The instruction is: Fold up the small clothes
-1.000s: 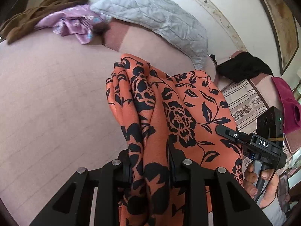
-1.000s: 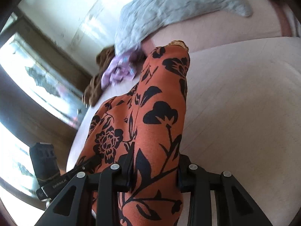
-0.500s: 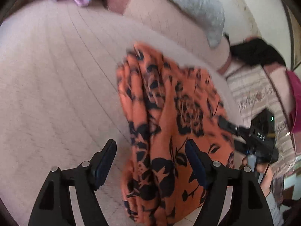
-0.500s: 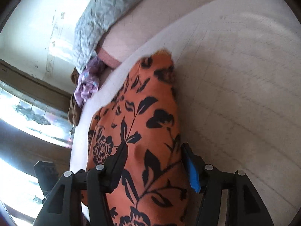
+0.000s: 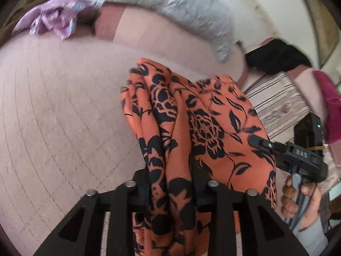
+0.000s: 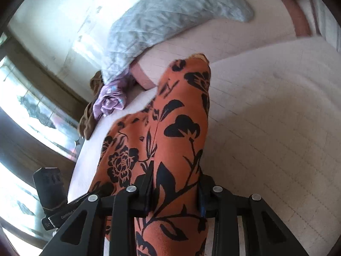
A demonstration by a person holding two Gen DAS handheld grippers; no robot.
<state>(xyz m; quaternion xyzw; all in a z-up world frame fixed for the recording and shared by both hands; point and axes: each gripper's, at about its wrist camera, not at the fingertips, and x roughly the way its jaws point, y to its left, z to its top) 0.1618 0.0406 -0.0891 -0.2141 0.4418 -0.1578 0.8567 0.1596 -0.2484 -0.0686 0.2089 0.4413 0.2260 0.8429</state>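
An orange garment with black flowers hangs bunched over the pink bed sheet. My left gripper is shut on its gathered left edge. My right gripper is shut on the other edge of the same orange garment, which stretches up ahead of it. The right gripper also shows in the left wrist view, held by a hand. The left gripper's body shows in the right wrist view at the lower left.
A grey quilted pillow lies at the head of the bed. A purple cloth and a brown cloth lie far left. A black garment, a striped cloth and a magenta cloth lie at the right.
Half a second ago both grippers were open with the garment lying on the bed. Both have now shut on it and lifted it.
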